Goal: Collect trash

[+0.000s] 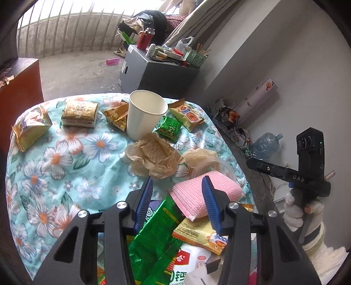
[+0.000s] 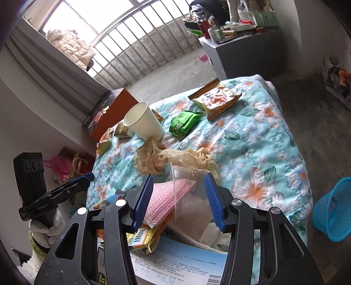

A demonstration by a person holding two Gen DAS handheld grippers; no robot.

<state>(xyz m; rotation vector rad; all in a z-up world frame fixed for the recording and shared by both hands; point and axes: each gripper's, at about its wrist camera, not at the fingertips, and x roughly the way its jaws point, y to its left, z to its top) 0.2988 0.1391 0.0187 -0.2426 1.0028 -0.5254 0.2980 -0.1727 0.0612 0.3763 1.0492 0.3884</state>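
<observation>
daylit, blown-out window (image 2: pixel 72 19), fisheye-warped edges

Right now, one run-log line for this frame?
task: collect trash | left gripper: open over green wrapper | right gripper: open over clear plastic cup, pink sponge | blue basket: on floor

From my left camera I can read "DAS" in white letters on the black body of the right tongs (image 1: pixel 300 178), held in a gloved hand. The yellow snack packet (image 1: pixel 189 114) beyond the paper cup carries a brand in blue that starts "Enaa", the rest unclear to me. The white bag (image 1: pixel 188 263) at the bottom shows a red logo and a large green Chinese character, 钙. From my right camera, a barcode sits on a yellow wrapper (image 2: pixel 142 235), and the blue-and-white printed sheet (image 2: pixel 175 263) bears Chinese lines too small for me to read.
</observation>
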